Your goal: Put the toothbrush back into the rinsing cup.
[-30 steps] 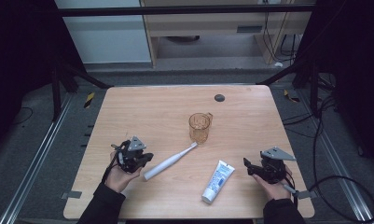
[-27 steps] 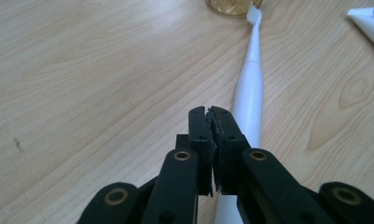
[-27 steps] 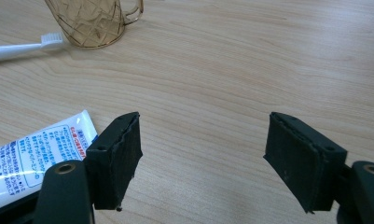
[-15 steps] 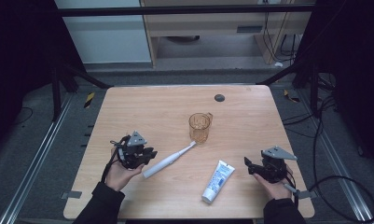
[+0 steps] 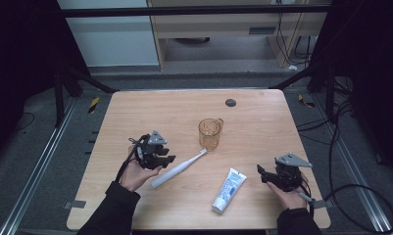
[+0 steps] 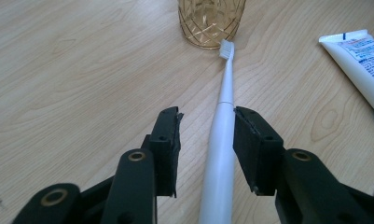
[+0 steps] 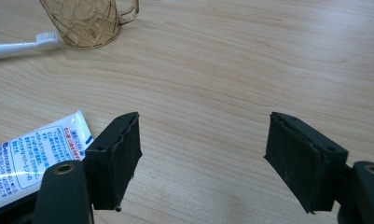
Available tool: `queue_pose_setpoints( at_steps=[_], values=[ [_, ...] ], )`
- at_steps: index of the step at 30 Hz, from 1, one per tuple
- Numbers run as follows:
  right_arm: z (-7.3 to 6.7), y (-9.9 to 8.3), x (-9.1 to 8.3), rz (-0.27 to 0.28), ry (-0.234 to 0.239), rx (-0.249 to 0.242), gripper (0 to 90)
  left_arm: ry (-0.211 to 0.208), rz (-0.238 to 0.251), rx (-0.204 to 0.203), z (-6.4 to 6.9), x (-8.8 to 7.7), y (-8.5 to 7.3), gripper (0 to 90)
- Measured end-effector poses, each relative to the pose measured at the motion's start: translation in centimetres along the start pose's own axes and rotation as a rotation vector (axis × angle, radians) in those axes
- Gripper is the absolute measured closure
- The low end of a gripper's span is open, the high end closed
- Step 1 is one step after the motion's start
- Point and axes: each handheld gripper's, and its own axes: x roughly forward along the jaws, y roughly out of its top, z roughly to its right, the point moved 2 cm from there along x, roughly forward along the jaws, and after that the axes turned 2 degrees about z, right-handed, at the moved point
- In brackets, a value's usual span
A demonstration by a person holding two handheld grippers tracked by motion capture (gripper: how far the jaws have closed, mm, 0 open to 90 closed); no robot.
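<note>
Left gripper (image 6: 205,140) open, jaws just been opening, pads standing off either side of the white toothbrush (image 6: 219,154) without pressing on it; handle runs up between them and lies flat on the wooden table (image 6: 72,70). Seen from the high view, the same left gripper (image 5: 165,159) sits in the left hand (image 5: 135,171), at the thick end of the toothbrush (image 5: 177,169). Bristle head points away from the jaws and touches the foot of the amber cup (image 6: 211,21), a clear faceted cup standing upright; in the high view the cup (image 5: 209,133) stands near the middle of the table (image 5: 262,117), handle turned toward the far right. Toothpaste tube (image 6: 359,63) lying flat, off to the right of the brush, apart from it. Right gripper (image 7: 203,154) open wide, nothing between the jaws, bare wood beneath. Just beside its left jaw, the broad crimped end of the toothpaste tube (image 7: 31,154), printed side up. Farther off in that view, the cup (image 7: 84,21) and the brush head (image 7: 45,38) against it. In the high view, right gripper (image 5: 266,174) held in the right hand (image 5: 289,193) near the table's right front edge, with the tube (image 5: 228,188) between the two grippers, cap toward the person. Small dark round disc (image 5: 230,103) set in the tabletop near the far edge, well apart from everything else.
</note>
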Motion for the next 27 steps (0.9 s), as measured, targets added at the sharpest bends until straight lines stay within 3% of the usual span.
queue_pose_setpoints(
  at_steps=[27],
  values=[
    [0.1, -0.2, 0.4, -0.021, 0.015, -0.018, 26.3, -0.037, -0.169, 0.051, 0.4, 5.6, 0.6, 54.9]
  ],
)
